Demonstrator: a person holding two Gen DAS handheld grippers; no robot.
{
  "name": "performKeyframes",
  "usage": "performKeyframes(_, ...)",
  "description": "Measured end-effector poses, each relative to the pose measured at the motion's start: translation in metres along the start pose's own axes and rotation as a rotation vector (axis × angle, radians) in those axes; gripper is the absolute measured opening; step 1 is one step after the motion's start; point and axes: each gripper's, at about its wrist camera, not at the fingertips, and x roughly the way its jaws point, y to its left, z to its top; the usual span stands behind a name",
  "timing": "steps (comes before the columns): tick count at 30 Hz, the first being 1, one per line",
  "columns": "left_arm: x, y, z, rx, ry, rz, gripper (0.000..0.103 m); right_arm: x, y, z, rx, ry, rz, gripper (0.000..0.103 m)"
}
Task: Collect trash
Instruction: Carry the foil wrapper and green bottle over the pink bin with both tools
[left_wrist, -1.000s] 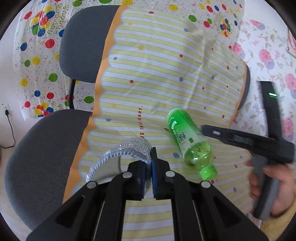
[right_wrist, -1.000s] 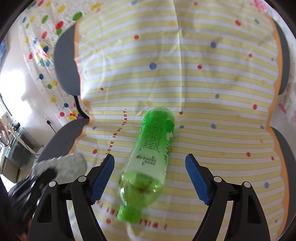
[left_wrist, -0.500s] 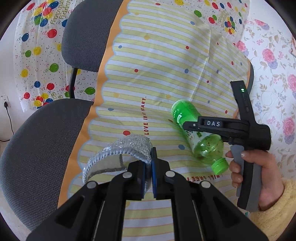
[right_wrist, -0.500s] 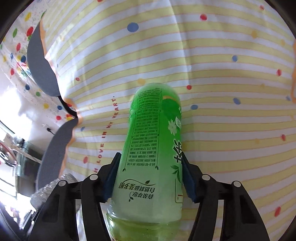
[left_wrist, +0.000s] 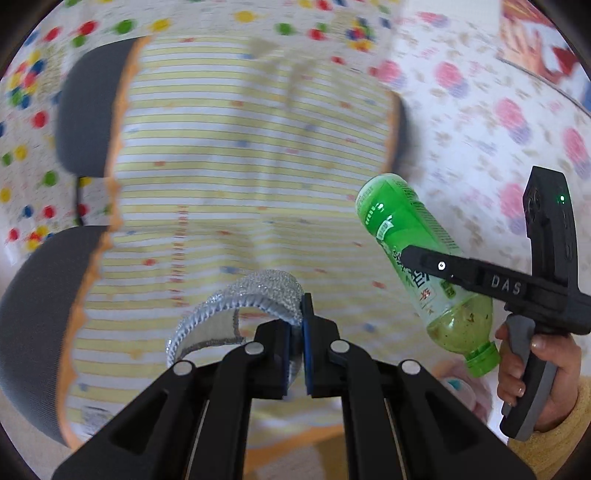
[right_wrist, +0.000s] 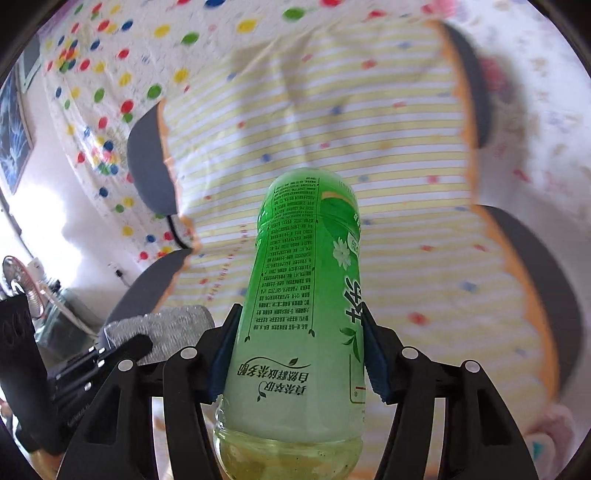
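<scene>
Chair (left_wrist: 33, 332) under striped cloth (left_wrist: 240, 166).

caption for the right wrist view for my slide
Right gripper clamps a green bottle above the striped cloth draped over a chair.

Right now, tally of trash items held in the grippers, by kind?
Green plastic bottle: 1, clamped in the right gripper, lifted off the striped cloth.
Silver scouring pad: 1, pinched in the left gripper.
Total: 2
</scene>
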Motion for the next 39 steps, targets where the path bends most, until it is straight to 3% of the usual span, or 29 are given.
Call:
performKeyframes(13, 0.037, -0.191, -0.046, 0.313, 0.093, -0.279, 0.004, -0.133, -0.113, -0.089, 0.195, -0.099, -0.279, 0.06)
performKeyframes(21, 0.085, -0.269, -0.089, 0.437, 0.267, -0.411, 0.004, -0.185, -0.181, -0.142, 0.377, -0.129, -0.41, 0.061)
performKeyframes(29, 0.12, -0.324, -0.097, 0.5, 0.327, -0.491, 0.004, -0.212, -0.216, -0.159, 0.441, -0.166, -0.45, 0.061)
performKeyframes(33, 0.131, -0.344, -0.097, 0.498, 0.34, -0.5, 0.016, -0.223, -0.228, -0.163, 0.466, -0.186, -0.47, 0.061)
performKeyframes(36, 0.137, -0.354, -0.099, 0.506, 0.354, -0.504, 0.052, -0.228, -0.236, -0.166, 0.486, -0.195, -0.484, 0.061)
performKeyframes(39, 0.138, -0.355, -0.1, 0.515, 0.35, -0.501, 0.053, -0.229, -0.239, -0.17, 0.497, -0.195, -0.492, 0.061)
